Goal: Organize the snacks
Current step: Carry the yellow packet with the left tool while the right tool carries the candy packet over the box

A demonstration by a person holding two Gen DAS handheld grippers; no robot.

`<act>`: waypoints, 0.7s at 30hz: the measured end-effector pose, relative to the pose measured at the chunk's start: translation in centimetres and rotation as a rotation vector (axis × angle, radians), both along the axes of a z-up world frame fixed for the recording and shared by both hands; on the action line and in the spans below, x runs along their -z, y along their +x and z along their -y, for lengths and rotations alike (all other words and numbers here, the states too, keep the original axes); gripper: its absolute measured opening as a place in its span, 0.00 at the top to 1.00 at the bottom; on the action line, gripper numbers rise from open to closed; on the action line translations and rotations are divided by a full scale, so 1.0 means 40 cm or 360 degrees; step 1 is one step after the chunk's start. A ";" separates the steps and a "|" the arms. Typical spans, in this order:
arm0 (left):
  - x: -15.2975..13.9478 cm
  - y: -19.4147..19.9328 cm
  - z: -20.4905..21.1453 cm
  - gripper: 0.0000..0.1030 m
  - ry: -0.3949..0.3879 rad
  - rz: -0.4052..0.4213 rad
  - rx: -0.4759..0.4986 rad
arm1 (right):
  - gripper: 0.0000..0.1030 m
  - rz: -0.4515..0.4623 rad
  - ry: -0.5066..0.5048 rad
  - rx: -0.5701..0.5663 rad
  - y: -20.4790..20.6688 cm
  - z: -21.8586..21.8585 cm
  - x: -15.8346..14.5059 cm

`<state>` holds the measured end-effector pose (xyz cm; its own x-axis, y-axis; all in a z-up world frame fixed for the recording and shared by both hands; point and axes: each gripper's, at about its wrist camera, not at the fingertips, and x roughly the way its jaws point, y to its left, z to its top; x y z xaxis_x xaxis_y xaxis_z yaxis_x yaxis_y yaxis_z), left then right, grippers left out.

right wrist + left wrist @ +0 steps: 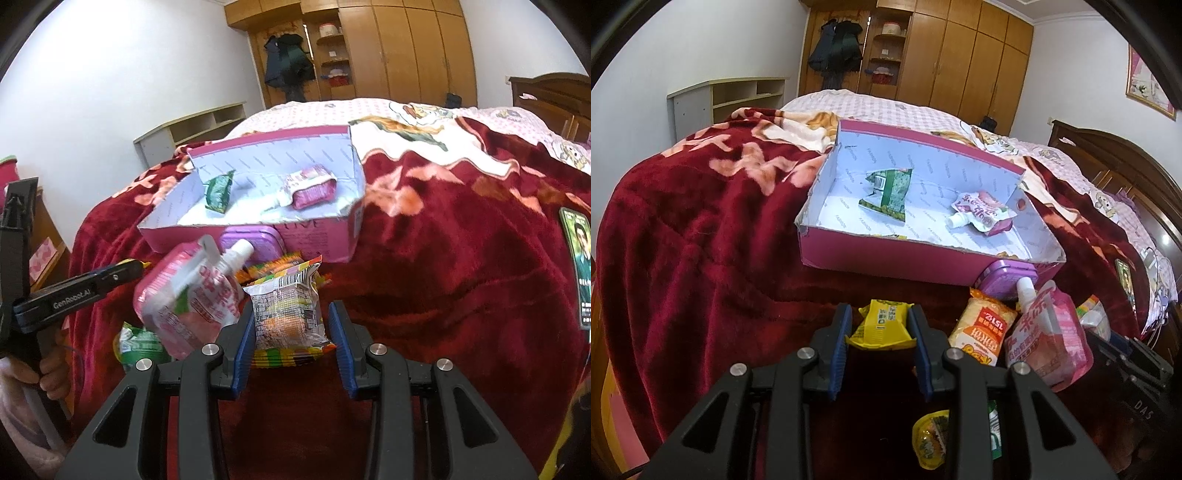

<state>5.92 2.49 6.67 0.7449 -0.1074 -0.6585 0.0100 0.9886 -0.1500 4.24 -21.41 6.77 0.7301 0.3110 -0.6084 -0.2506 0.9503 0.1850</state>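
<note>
Snacks sit in both tools: the left gripper (880, 325) is clamped on a yellow snack packet (881, 322), the right gripper (291, 332) on a clear-fronted snack packet (286, 314). Beside them lie a pink jelly pouch (192, 299) and purple tin (255, 242). Beyond, on the red blanket (701, 229), the pink box (886, 258) holds a green packet (890, 194) and another pouch (982, 214).

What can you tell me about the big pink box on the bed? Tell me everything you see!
The pink box is a shallow open cardboard tray, pink outside, white with small grey print inside, its edges a bit ragged. It sits on the red blanket. Inside lie a green snack packet and a pink pouch with a white cap. A purple tin rests against its front wall.
</note>
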 end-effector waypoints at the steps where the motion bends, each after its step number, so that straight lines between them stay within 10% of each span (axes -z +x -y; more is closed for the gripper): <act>1: -0.001 0.000 0.000 0.68 0.0001 0.0003 0.0000 | 0.62 0.0006 0.0003 -0.0006 0.001 -0.001 -0.004; 21: -0.060 0.047 -0.003 0.68 0.0037 0.0125 -0.0027 | 0.62 0.0069 0.0009 -0.0063 0.090 -0.026 -0.055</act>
<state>7.80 2.62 9.09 0.7958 -0.0799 -0.6003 0.0041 0.9919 -0.1266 7.85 -20.36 8.98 0.7429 0.3433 -0.5747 -0.2955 0.9385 0.1786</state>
